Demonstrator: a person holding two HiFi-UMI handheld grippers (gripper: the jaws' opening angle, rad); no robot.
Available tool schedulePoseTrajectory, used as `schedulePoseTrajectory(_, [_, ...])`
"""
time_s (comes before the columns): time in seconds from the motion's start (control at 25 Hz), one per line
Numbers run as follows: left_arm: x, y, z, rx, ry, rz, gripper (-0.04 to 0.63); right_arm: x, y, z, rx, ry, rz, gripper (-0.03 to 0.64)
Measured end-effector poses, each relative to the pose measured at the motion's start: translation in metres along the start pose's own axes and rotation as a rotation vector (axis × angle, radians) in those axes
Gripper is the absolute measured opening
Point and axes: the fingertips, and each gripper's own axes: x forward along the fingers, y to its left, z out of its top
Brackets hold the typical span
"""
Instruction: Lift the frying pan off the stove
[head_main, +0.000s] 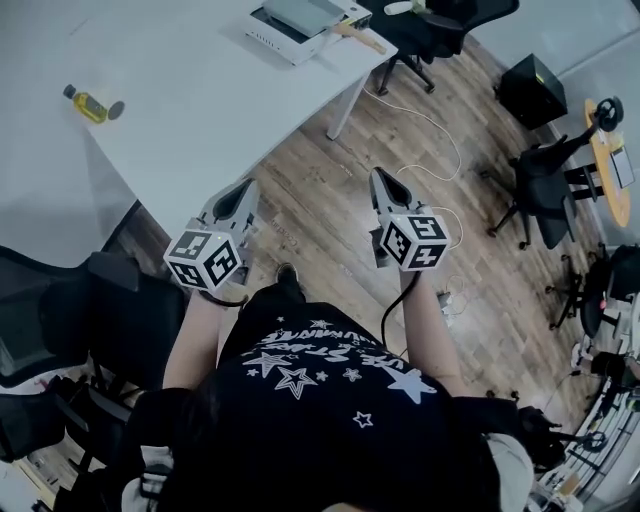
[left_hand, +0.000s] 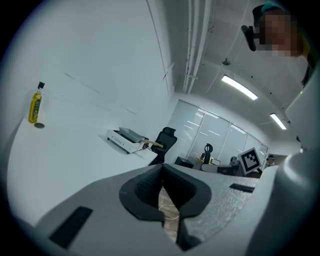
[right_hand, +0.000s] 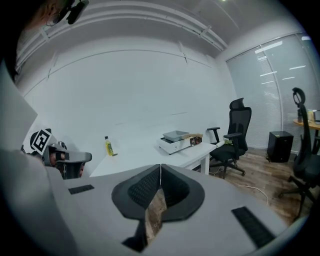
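Both grippers are held low over the floor (head_main: 330, 170), well apart from the desk (head_main: 200, 110). Left gripper (head_main: 241, 195) — fingers (left_hand: 146, 191) pressed together, nothing between them. Right gripper (head_main: 384, 185) is likewise closed and empty. The pan (head_main: 300, 12) is seen on the stove (head_main: 275, 32) at the desk's far corner, with its handle (head_main: 358, 36) pointed toward the desk edge and a chair (head_main: 425, 30). A bottle (head_main: 88, 104) is stood well apart from the stove. The task is judged not started, and the approach is yet to be made.

Risks, as judged:
- If the fingers are not opened before the handle is reached, it would be knocked and the pan shoved across the stove.
- The handle gives a one-sided hold — if it is gripped near its end, the pan may tip or twist.
- The stove is set near the desk edge, so it could be dragged along if the pan is lifted aslant.
- The chair by the handle side may be bumped on approach.
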Motion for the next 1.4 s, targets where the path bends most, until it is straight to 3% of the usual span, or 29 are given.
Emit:
schedulePoseTrajectory(0.56, [0.065,0.053,0.009,-0.053,0.061,-0.039,0.008,0.085,-0.037,0.034,0.026,0.005,-0.022,0.009])
schedulePoseTrajectory(0.84, [0.105,0.071,0.015,-0.086,0.042,0.055,0.008,0.133,-0.098,0.062,0.023,-0.012,0.008,0.009])
schedulePoseTrajectory(1.08, [0.155,0.082,0.038,-0.086,0.003,0.167,0.008,0.202,-0.156,0.115,0.009,-0.048,0.069,0.009])
schedulePoseTrajectory(1.4, [0.240,0.079,0.072,-0.097,-0.028,0.243,0.008,0.274,-0.214,0.154,0.000,0.027,0.206,0.009])
